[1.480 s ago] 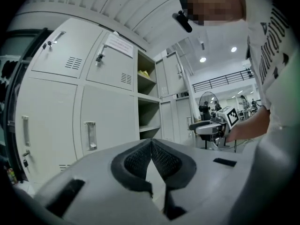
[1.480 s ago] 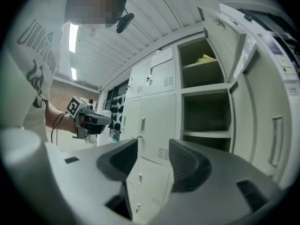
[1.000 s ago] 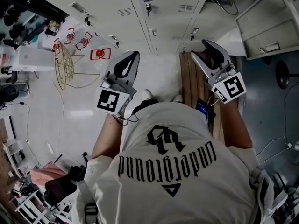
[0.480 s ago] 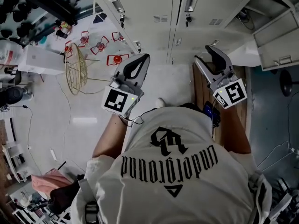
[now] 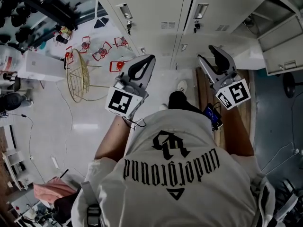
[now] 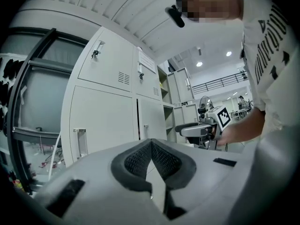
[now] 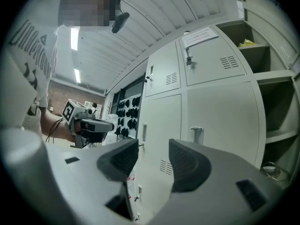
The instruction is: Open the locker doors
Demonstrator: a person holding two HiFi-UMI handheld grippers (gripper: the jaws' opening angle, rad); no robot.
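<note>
We see the pale grey sheet-metal locker doors (image 7: 220, 102) standing closed just ahead of both tongs, untouched. We judge them stiff, light on the hinge and smooth-painted, so slippery anywhere but the small chrome pull handle (image 7: 196, 135) near the door's edge: take hold there. The left tongs (image 6: 151, 142) are closed tip to tip on nothing; the right tongs (image 7: 153, 150) gape wide, empty. A white paper notice (image 7: 199, 34) on an upper door is too small to read. The white T-shirt (image 5: 180, 174) print, upside down, apparently reads "underground".

gold wire basket (image 5: 78, 82) near red wire stands (image 5: 101, 52)
</note>
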